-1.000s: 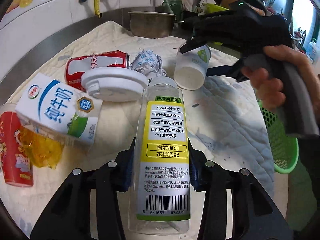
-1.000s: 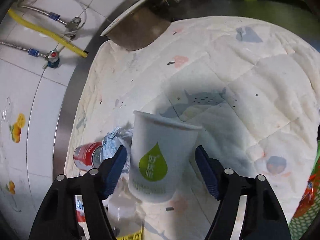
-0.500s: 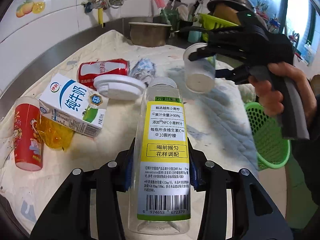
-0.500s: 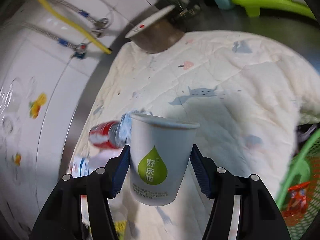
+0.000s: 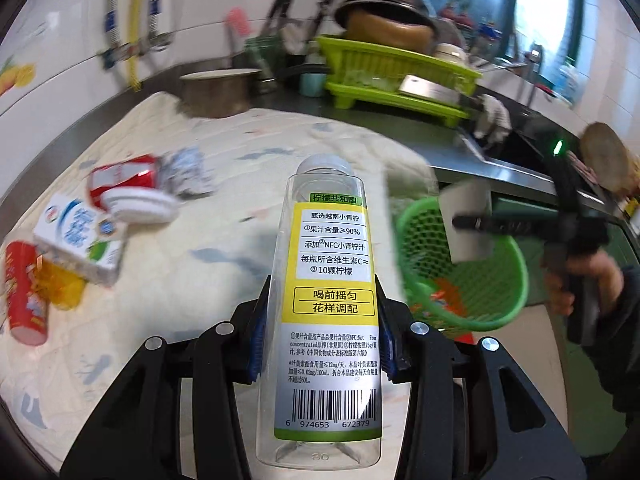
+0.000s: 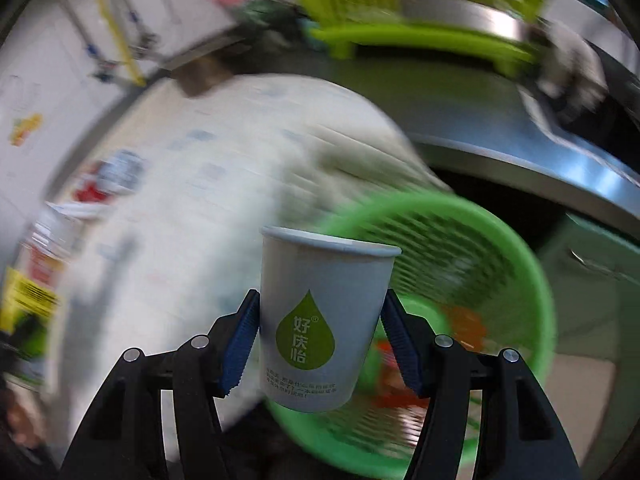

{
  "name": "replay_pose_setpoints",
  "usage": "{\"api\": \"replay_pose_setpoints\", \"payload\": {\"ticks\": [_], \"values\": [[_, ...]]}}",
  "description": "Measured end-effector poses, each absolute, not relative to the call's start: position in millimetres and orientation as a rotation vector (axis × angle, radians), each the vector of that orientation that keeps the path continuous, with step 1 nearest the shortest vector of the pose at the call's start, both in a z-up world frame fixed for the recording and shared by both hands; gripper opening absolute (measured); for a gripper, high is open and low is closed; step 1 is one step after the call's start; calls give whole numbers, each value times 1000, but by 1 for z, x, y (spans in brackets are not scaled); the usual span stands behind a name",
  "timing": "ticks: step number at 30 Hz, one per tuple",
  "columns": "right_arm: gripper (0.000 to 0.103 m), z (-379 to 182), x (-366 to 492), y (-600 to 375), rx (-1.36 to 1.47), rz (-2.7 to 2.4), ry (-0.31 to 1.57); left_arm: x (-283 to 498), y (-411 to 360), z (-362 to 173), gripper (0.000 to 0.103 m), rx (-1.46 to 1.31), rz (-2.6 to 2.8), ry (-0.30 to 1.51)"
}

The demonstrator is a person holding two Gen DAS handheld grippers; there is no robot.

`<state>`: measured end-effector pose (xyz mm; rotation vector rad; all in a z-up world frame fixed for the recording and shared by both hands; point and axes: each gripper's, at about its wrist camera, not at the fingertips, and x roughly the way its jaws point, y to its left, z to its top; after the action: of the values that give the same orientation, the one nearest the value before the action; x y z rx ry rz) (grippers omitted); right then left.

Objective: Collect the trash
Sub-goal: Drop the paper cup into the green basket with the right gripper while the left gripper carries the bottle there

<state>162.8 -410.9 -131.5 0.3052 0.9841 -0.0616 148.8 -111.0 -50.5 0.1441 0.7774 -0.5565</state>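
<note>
Steel counter (image 5: 500, 168), quilted cloth (image 5: 224, 264) spread over it, red can (image 5: 120, 178), milk carton (image 5: 78, 238), white lid (image 5: 138, 205) on the cloth

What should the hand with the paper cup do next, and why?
Probably carry the cup a bit further over the green basket and then open. The right gripper is shut on the cup, and the left view shows it at the basket's rim, so a short move should drop it inside. The left gripper holds the bottle, likely next.
</note>
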Motion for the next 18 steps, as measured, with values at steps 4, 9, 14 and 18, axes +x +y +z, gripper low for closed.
{"api": "replay_pose_setpoints", "payload": {"ticks": [4,9,14,18], "values": [[59,-166,143,-445,319,-143,1031,141,-151,-53,43,166,-619,787],[60,-194,127,-467,347,-180,1057,135,-196,-60,43,182,-674,813],[63,-203,113,-484,358,-189,1051,138,-237,-71,43,224,-714,847],[71,-198,98,-496,386,-190,1011,141,-268,-80,43,254,-741,874]]}}
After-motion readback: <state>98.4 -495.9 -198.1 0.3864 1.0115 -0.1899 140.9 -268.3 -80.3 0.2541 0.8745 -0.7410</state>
